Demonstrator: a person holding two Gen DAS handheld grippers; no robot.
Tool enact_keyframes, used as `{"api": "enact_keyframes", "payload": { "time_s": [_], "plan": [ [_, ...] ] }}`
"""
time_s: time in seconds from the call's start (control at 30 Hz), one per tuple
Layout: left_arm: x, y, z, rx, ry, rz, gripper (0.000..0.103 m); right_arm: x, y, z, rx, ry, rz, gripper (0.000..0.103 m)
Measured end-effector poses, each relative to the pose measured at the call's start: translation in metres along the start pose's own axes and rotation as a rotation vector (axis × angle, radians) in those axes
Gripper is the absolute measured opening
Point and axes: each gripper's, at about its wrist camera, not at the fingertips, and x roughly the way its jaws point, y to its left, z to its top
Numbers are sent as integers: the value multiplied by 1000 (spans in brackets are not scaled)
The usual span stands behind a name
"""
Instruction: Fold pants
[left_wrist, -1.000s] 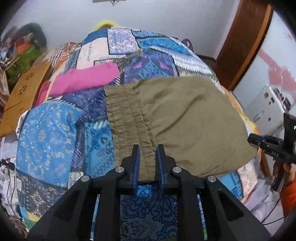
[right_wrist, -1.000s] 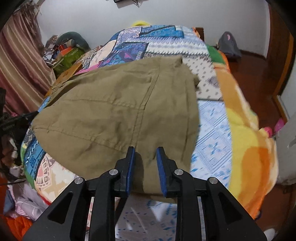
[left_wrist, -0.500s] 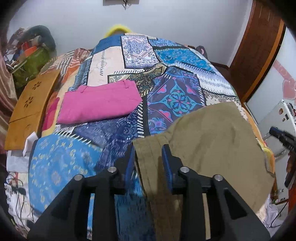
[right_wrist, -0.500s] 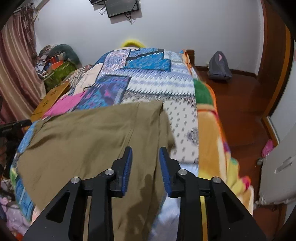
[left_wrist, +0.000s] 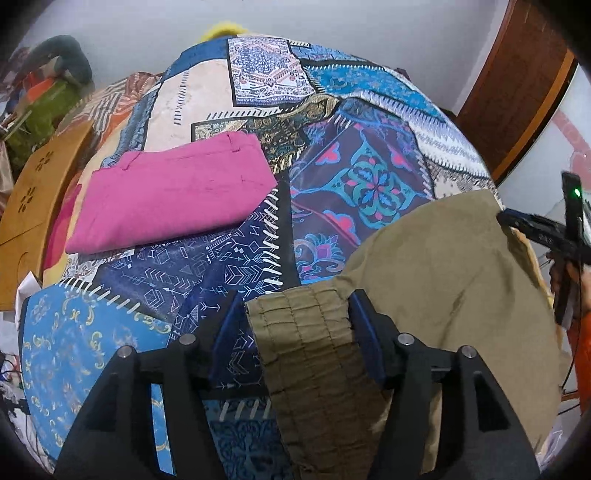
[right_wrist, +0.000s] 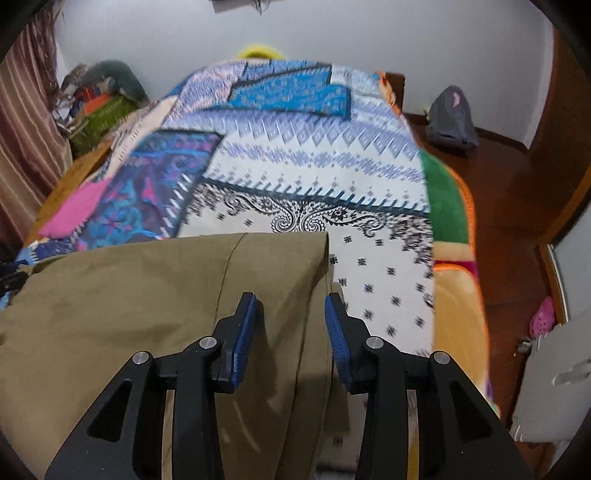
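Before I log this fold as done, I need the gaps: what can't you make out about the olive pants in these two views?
- Olive pants, left wrist view: the near end is hidden under the left gripper, whose jaws are opening.
- Right wrist view: the right gripper covers the near edge, so the layer count is unclear.
- Bedspread, right wrist view: motion-blurred.

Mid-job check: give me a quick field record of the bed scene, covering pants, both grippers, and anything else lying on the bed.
surface: patchwork bedspread
task item: olive pants, spread at near edge of bed
waistband: elastic waistband between left fingers
left gripper: jaws opening, pads not pressing cloth
right gripper: open over the pants' right edge, cloth between fingers
other item: folded pink garment, farther up the bed, apart from the pants
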Motion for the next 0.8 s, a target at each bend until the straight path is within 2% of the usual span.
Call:
{"api": "enact_keyframes", "payload": {
  "time_s": [0.2, 0.27, 0.3, 0.33, 0.5, 0.6, 0.73, 0.77, 0.8],
  "plan": [
    [4, 2, -2, -7, -12, 15, 68, 17, -11, 9, 29, -8, 64, 35],
    [6, 3, -1, -13, -11, 17, 70, 24, -14, 12, 41, 14, 94, 25],
    [7, 4, -1, -17, -11, 18, 71, 26, -13, 12, 39, 21, 94, 14],
    [7, 4, -1, -21, -10, 20, 72, 27, -11, 12, 29, 19, 95, 11],
    [6, 0, -1, 4, -27, 63, 73, 17, 7, 8, -98, -42, -39, 6],
    [7, -8, 0, 36, -43, 124, 73, 16, 10, 7, -132, -45, -106, 5],
    [2, -13, 5, 68, -40, 165, 73, 11, 12, 11, -138, 0, -114, 7],
    [-2, -13, 6, 74, -44, 171, 73, 3, 14, 11, -137, -4, -123, 10],
    [-11, -15, 8, 80, -58, 179, 73, -4, 16, 13, -129, -2, -121, 17]
  ]
}}
